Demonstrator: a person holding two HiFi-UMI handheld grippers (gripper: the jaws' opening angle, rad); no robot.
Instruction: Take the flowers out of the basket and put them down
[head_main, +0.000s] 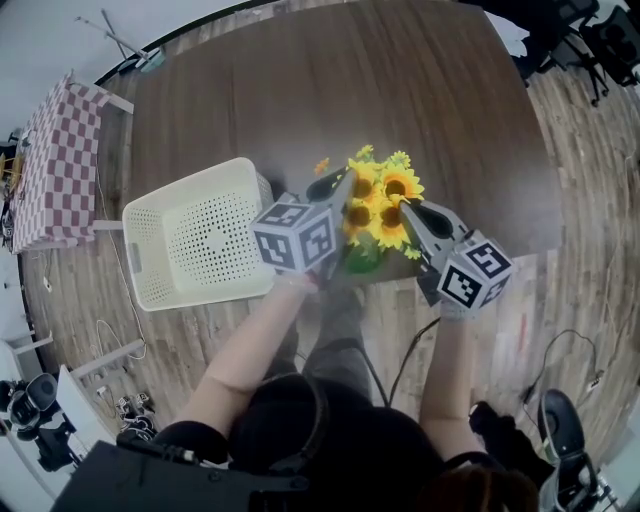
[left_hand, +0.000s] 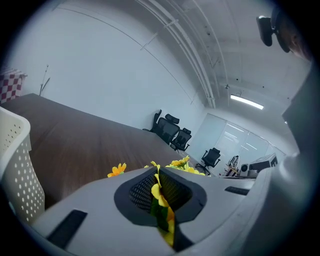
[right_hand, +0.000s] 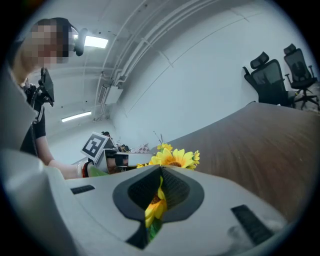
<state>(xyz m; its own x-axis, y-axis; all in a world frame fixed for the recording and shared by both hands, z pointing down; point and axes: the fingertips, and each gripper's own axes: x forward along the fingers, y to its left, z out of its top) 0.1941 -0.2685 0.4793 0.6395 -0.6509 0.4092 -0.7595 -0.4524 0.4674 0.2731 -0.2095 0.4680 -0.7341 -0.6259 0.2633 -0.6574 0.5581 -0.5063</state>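
Note:
A bunch of yellow sunflowers (head_main: 382, 205) with green stems is held between both grippers above the dark wooden table (head_main: 330, 90), just right of the cream perforated basket (head_main: 200, 235). My left gripper (head_main: 328, 188) grips the bunch from the left and is shut on it. Yellow petals and green leaf (left_hand: 161, 200) are pinched in its closed jaws (left_hand: 159, 192). My right gripper (head_main: 412, 212) is shut on the bunch from the right, with a flower head (right_hand: 155, 206) squeezed between its jaws (right_hand: 158, 192). More blooms (right_hand: 172, 157) show beyond the tips.
The basket looks empty and lies near the table's front left edge. A table with a checkered cloth (head_main: 55, 160) stands at the far left. Office chairs (head_main: 590, 40) stand past the table's far right corner. Cables lie on the wooden floor (head_main: 560, 350).

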